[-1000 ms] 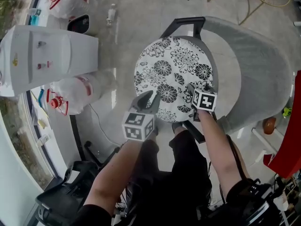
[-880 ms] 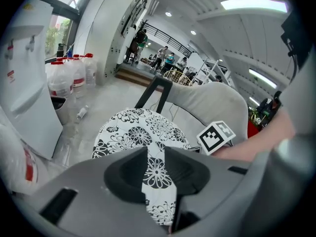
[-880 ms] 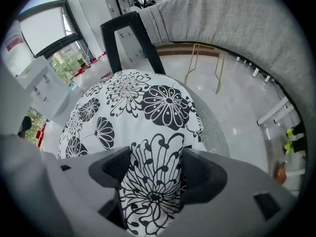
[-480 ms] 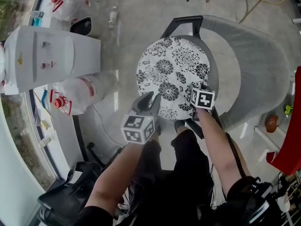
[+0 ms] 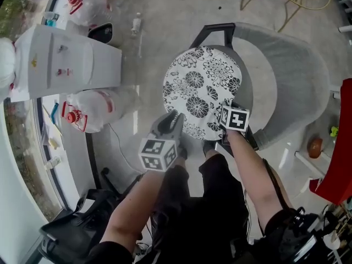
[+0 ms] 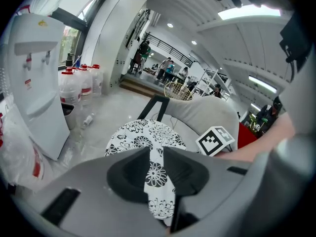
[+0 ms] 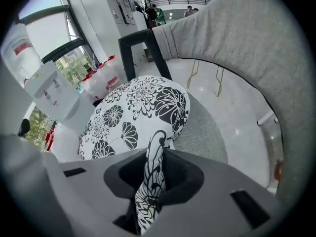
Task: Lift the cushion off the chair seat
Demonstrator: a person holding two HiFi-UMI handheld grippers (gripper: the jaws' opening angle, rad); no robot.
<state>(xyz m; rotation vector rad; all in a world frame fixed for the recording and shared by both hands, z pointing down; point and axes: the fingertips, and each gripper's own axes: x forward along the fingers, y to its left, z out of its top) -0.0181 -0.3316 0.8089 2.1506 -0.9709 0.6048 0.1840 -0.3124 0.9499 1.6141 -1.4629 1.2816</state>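
The round white cushion [image 5: 201, 87] with black flowers lies on the grey chair [image 5: 286, 87], which has a black frame. My left gripper [image 5: 171, 124] holds the cushion's near left rim. In the left gripper view the gripper [image 6: 156, 174] is shut on a fold of the flowered cushion [image 6: 143, 137]. My right gripper [image 5: 223, 111] is at the near right rim. Its jaws have just been closing, and in the right gripper view the gripper [image 7: 155, 169] pinches the edge of the cushion [image 7: 133, 107]. The near rim is raised off the seat.
A white water dispenser [image 5: 60, 65] stands at the left, with bagged water bottles [image 5: 96, 106] beside it. A small bottle [image 5: 136, 22] lies on the floor. A black office chair base [image 5: 82, 224] is at bottom left and a red object [image 5: 338, 147] at the right edge.
The right gripper's jaws have closed onto the cushion's near right edge. Both grippers have risen a little, lifting the near rim.
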